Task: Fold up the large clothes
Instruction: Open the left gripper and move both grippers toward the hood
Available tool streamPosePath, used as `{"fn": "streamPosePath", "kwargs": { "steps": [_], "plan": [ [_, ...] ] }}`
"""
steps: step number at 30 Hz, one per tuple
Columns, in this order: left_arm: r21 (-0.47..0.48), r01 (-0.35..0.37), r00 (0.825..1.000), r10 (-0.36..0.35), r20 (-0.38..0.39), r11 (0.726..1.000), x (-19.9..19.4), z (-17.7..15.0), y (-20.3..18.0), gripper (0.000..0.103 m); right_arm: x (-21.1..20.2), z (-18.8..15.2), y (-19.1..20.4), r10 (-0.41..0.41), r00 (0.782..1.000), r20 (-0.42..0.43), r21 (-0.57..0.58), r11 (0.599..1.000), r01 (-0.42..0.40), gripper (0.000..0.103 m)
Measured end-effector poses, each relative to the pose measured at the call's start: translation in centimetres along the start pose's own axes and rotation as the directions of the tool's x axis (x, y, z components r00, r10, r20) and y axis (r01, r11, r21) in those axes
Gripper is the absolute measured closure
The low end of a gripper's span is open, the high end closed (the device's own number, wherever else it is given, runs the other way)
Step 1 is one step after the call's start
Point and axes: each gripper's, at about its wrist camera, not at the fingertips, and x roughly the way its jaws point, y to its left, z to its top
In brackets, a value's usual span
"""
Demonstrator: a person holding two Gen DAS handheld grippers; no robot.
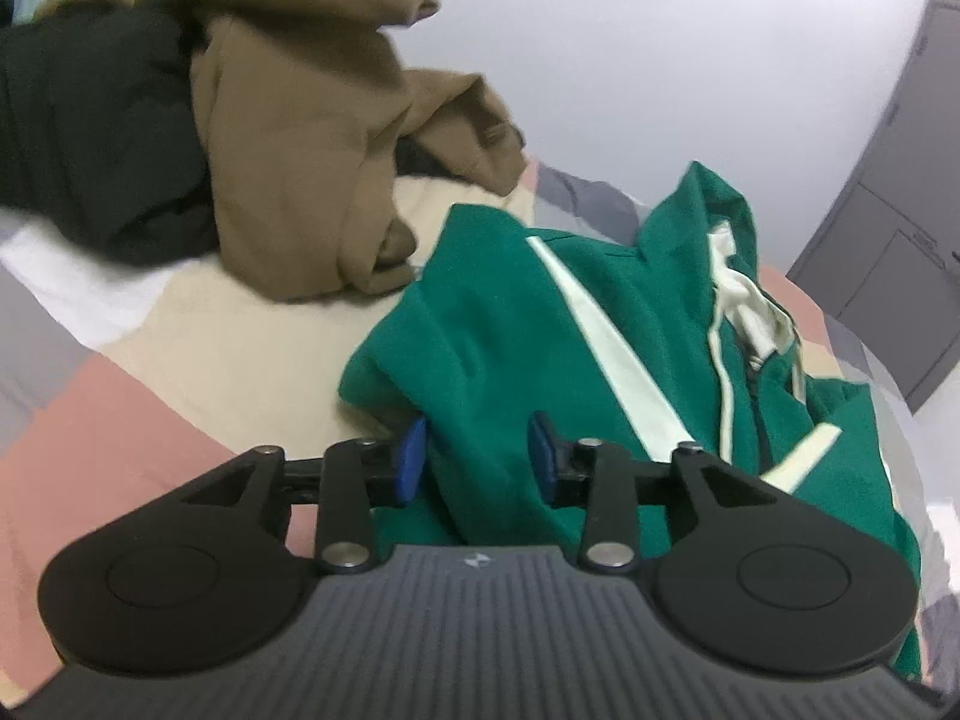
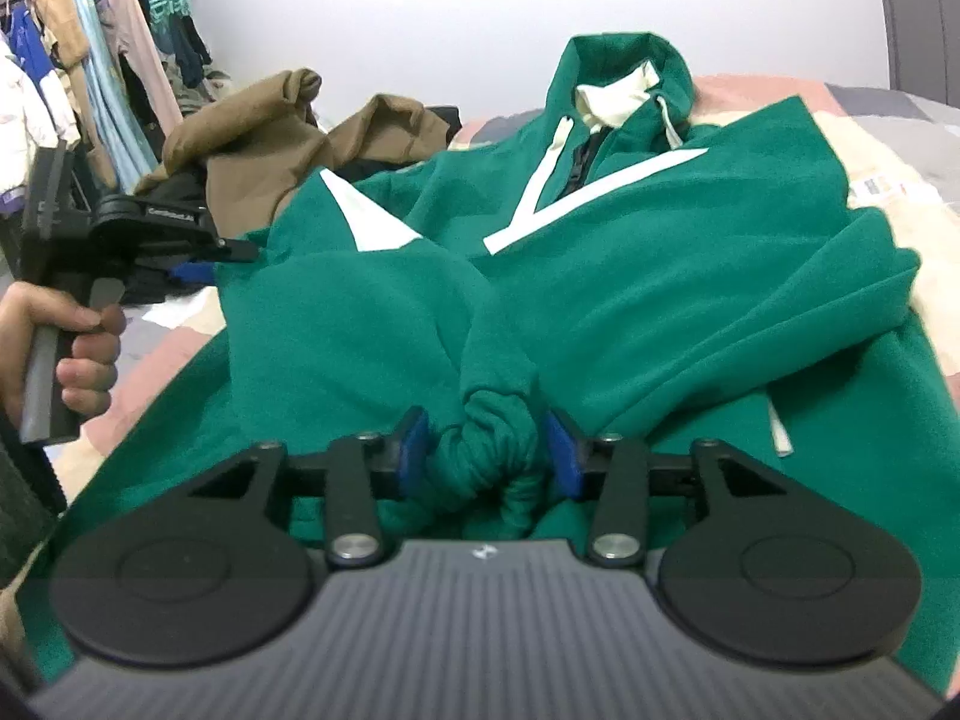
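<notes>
On bed [image 2: 888, 138] — green hoodie [image 2: 660, 276] lengthwise, hood [image 2: 624, 60] far.

hoodie [image 2: 690, 276] hem under gripper body

Both tongs [image 1: 478, 455] [image 2: 489, 450] agape, low.

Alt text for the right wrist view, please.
The right gripper, jaws apart, straddles a bunched cuff of a green hoodie spread on a bed. At left, a hand holds the left gripper beside brown clothes.
</notes>
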Motion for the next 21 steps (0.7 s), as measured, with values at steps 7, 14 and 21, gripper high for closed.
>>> {"fn": "streamPosePath", "kwargs": {
  "steps": [7,14,21],
  "plan": [
    [0.104,0.056,0.997,-0.06,0.038,0.993,-4.1,-2.7,-4.4,0.057,-2.8,0.3,0.0,-0.014,0.997,0.082,0.011,1.0,0.013,0.046],
    [0.152,0.145,0.989,-0.14,-0.042,0.978,-3.4,-5.9,-7.7,0.057,-3.9,0.1,0.7,-0.007,0.993,0.119,-0.011,1.0,0.008,0.055],
    [0.205,0.144,0.987,-0.125,-0.103,0.968,-1.2,-8.2,-8.6,0.057,-2.5,-0.1,0.8,0.001,0.996,0.086,-0.01,1.0,-0.001,0.062]
  ]
}}
